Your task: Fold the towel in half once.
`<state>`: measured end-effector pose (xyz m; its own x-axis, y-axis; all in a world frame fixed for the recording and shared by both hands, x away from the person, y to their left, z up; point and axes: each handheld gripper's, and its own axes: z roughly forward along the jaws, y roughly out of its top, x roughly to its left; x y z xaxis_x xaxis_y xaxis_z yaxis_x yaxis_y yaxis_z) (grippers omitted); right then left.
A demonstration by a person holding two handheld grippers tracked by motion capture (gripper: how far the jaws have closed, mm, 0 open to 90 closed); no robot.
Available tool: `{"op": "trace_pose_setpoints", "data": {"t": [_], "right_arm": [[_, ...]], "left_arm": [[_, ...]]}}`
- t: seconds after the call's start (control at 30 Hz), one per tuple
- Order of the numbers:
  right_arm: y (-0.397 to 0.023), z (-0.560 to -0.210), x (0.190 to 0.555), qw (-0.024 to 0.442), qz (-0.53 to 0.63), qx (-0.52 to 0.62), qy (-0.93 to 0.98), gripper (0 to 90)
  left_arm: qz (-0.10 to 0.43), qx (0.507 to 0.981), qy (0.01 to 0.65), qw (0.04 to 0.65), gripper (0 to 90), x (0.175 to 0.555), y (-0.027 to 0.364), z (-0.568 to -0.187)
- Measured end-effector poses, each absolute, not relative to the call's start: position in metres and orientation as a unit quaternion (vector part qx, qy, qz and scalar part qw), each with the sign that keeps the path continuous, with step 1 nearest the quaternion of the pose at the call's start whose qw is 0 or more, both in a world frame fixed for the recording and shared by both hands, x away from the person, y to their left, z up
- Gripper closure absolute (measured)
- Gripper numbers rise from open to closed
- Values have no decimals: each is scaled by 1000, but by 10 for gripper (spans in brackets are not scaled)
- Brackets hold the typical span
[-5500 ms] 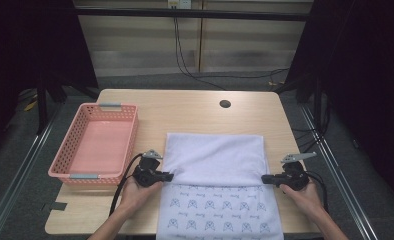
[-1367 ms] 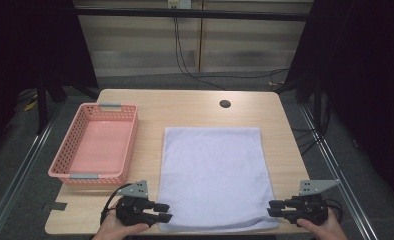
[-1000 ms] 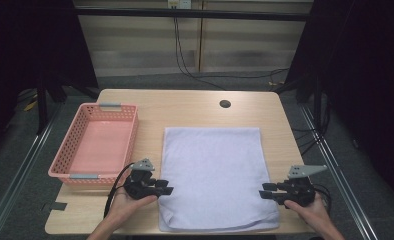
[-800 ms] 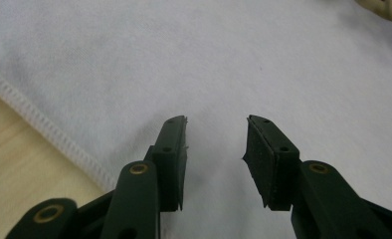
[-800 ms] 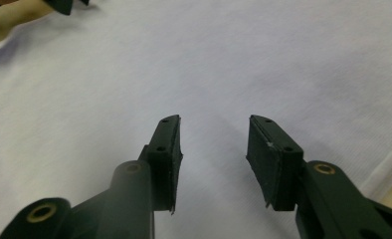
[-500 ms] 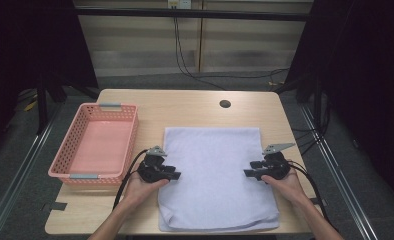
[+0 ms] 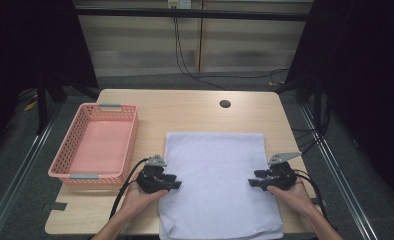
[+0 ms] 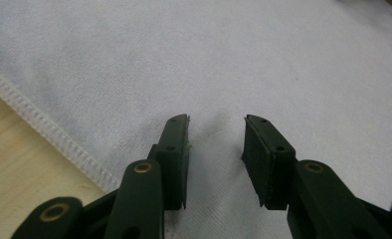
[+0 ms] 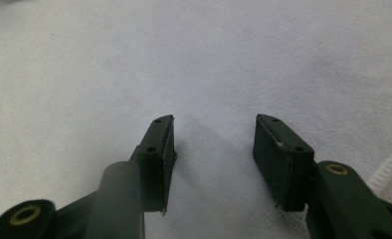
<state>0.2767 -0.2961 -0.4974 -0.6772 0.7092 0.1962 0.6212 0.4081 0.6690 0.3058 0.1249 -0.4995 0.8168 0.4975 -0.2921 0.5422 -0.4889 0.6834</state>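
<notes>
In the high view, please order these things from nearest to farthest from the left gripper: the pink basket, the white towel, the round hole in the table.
Measured from the left gripper:
1. White towel: directly under its jaws, at the towel's left edge.
2. Pink basket: to its left, apart from it.
3. Round hole: near the table's far edge, to the right.

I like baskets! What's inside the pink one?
The basket looks empty: its pink floor shows bare. The strip just behind its near wall is hidden.
</notes>
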Motion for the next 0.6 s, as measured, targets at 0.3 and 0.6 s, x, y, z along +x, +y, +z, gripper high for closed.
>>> {"op": "trace_pose_setpoints", "data": {"t": [0.3, 0.6], "right_arm": [[-300, -496, 262, 43, 373, 392, 840, 558], [-302, -494, 244, 60, 355, 378, 853, 742]], "left_arm": [[-8, 878, 282, 386, 649, 283, 121, -496], [-6, 885, 276, 376, 836, 267, 121, -495]]}}
